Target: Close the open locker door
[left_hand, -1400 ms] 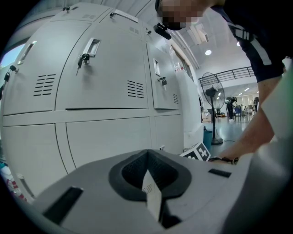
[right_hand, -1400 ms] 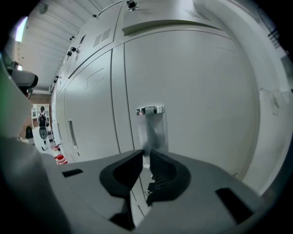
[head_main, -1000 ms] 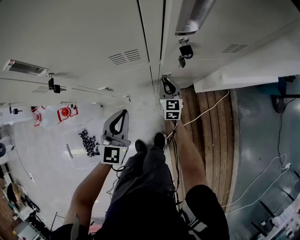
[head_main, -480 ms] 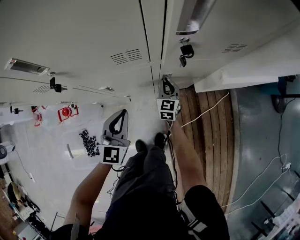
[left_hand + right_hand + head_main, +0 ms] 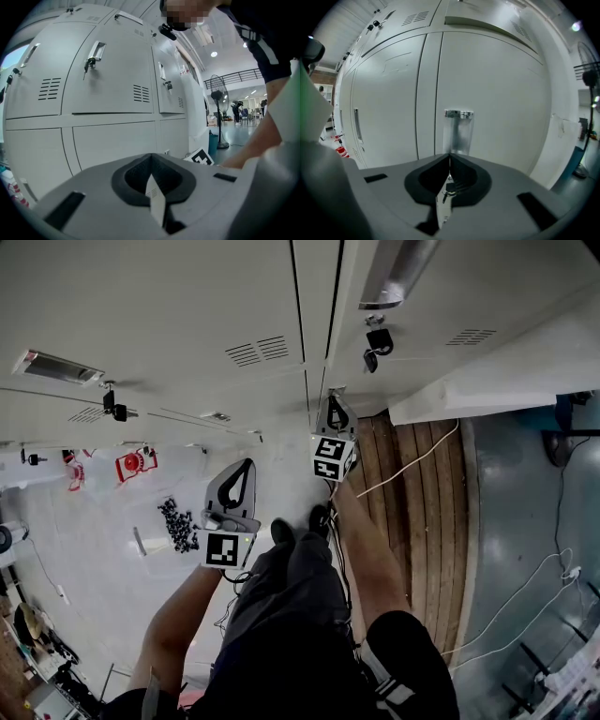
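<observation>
Open door [image 5: 497, 371] juts out near right gripper [image 5: 332, 409].

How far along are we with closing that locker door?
Done: nothing yet; the door still angles out from the lockers. In hand: the right gripper, shut and empty, points at a metal handle, apparently short of touching it. The left gripper hangs shut and idle. Left: push the door flush.

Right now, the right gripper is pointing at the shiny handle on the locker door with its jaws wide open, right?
No, the jaws are not wide open. The right gripper points at the shiny handle on the locker door with its jaws shut together and nothing between them. The right gripper view shows it.
</observation>
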Action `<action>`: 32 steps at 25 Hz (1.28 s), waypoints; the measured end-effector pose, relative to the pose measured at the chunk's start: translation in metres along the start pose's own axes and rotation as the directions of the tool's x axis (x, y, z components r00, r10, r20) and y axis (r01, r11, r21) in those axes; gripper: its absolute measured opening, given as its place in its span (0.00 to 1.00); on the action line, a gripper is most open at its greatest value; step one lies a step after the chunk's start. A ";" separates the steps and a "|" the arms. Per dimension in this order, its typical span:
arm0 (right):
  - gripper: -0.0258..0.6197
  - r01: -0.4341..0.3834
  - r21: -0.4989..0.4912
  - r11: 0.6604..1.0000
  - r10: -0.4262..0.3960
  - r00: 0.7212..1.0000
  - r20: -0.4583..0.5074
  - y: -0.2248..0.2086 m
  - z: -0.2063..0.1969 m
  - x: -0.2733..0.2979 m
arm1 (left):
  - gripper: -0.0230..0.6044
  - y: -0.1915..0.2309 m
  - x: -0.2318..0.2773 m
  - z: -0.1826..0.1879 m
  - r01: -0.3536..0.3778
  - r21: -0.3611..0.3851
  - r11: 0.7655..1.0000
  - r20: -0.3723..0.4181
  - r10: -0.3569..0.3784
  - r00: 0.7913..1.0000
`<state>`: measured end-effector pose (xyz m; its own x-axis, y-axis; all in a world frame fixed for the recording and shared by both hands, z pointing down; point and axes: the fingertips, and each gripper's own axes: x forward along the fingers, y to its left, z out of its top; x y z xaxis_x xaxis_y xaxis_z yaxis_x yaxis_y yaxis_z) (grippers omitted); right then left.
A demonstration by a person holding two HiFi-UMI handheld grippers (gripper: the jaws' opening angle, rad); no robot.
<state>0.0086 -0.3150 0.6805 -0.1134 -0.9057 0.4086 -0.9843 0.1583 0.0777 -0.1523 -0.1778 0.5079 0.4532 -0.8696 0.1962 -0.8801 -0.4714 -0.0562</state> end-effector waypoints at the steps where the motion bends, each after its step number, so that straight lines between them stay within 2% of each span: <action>1: 0.04 0.007 0.006 1.000 -0.007 1.000 -0.002 -0.001 -0.001 0.000 | 0.04 0.000 -0.001 0.000 0.001 0.001 1.000 0.000 -0.001 1.000; 20: 0.04 -0.031 -0.029 0.999 0.030 0.999 -0.036 -0.001 0.000 0.002 | 0.04 -0.002 -0.007 0.005 0.008 0.008 1.000 0.011 -0.008 1.000; 32: 0.04 -0.065 -0.020 0.998 0.065 0.998 0.013 -0.004 0.012 -0.015 | 0.04 -0.003 -0.011 0.017 0.005 0.023 1.000 0.024 -0.006 1.000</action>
<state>0.0129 -0.3070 0.6635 -0.1791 -0.8984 0.4009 -0.9720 0.2247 0.0692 -0.1522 -0.1692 0.4895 0.4616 -0.8700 0.1730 -0.8742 -0.4793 -0.0775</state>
